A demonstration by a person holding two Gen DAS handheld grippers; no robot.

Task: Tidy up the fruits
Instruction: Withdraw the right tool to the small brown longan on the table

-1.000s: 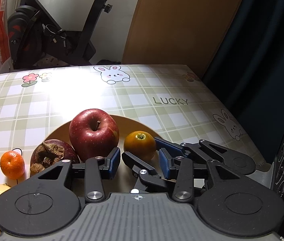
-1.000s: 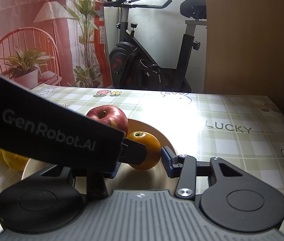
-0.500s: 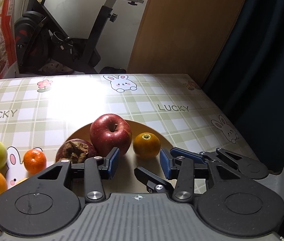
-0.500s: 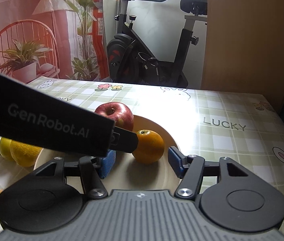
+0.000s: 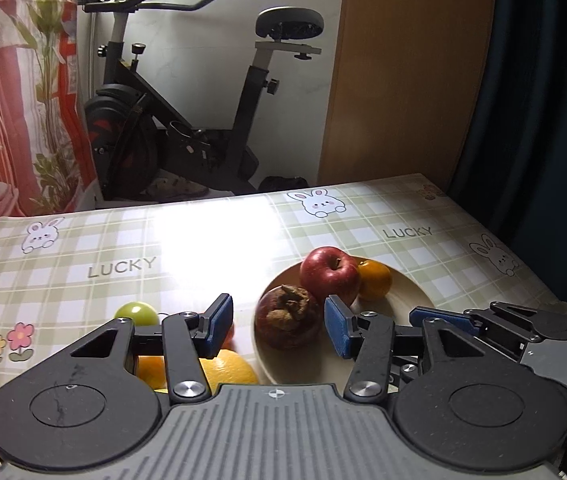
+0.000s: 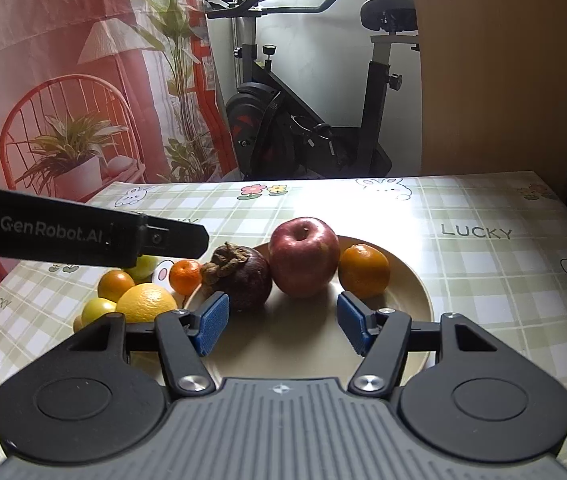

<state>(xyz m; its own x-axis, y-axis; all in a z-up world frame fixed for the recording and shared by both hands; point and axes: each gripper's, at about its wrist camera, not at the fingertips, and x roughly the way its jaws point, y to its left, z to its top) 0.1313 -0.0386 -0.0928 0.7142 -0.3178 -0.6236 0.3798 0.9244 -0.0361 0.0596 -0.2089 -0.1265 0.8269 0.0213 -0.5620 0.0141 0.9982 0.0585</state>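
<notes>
Fruits on the plate [image 6: 415, 288] and loose on the surface [image 6: 483, 272]

Red apple [image 6: 304, 256], mangosteen [image 6: 243, 276] and orange [image 6: 363, 268] sit together on the plate; other fruits cluster just left of it. Left tongs [image 5: 277, 326] and right tongs [image 6: 281, 322] have just been opening and stand spread, pinching nothing.

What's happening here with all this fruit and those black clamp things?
A person is sorting fruit with two hand-held grippers. The plate holds a red apple, an orange and a dark mangosteen. More citrus lies on the tablecloth beside it. The left gripper and right gripper are both empty; their jaws have just been opening.
</notes>
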